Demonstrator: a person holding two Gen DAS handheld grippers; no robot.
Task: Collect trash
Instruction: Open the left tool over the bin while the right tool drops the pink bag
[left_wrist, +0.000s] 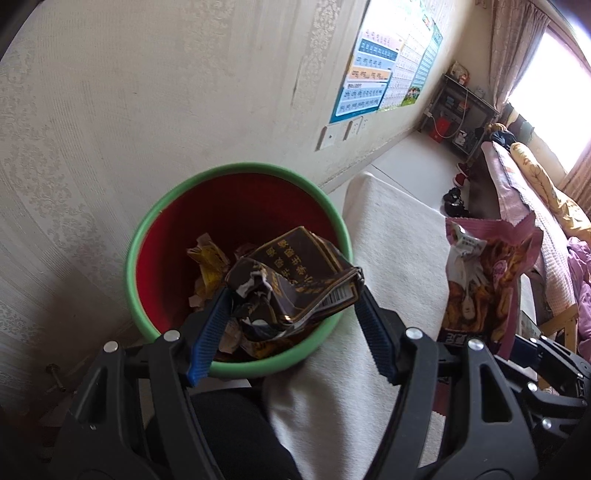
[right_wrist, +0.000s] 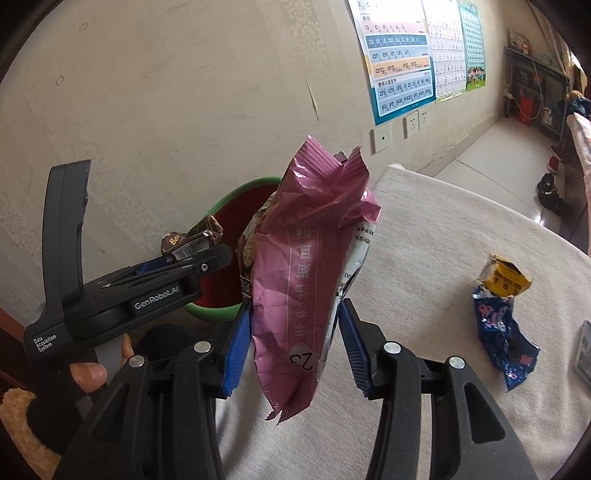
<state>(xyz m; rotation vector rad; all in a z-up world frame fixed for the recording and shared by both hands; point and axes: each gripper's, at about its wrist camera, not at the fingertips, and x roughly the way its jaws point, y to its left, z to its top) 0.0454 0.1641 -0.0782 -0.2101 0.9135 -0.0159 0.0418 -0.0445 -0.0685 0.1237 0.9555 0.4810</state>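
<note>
A crumpled dark brown wrapper (left_wrist: 295, 280), glossy foil with gold lettering and a white barcode patch, sits pinched between the ribbed blue pads of the left tongs (left_wrist: 291, 295), directly above the mouth of a round bin (left_wrist: 144, 236). The bin has a smooth green rim and a deep red inner wall, and holds yellow and pale paper scraps (left_wrist: 207, 266). The right tongs (right_wrist: 291, 325) grip a tall pink snack bag (right_wrist: 295, 280), creased and shiny, with a torn zigzag top and a printed white side panel; it hangs beside the bin, over the tabletop (right_wrist: 424, 258). That tabletop is covered in a nubbly off-white cloth. Farther right on it lie a wrinkled blue wrapper (right_wrist: 502, 332) and a small torn yellow box (right_wrist: 506, 277), touching each other.
</note>
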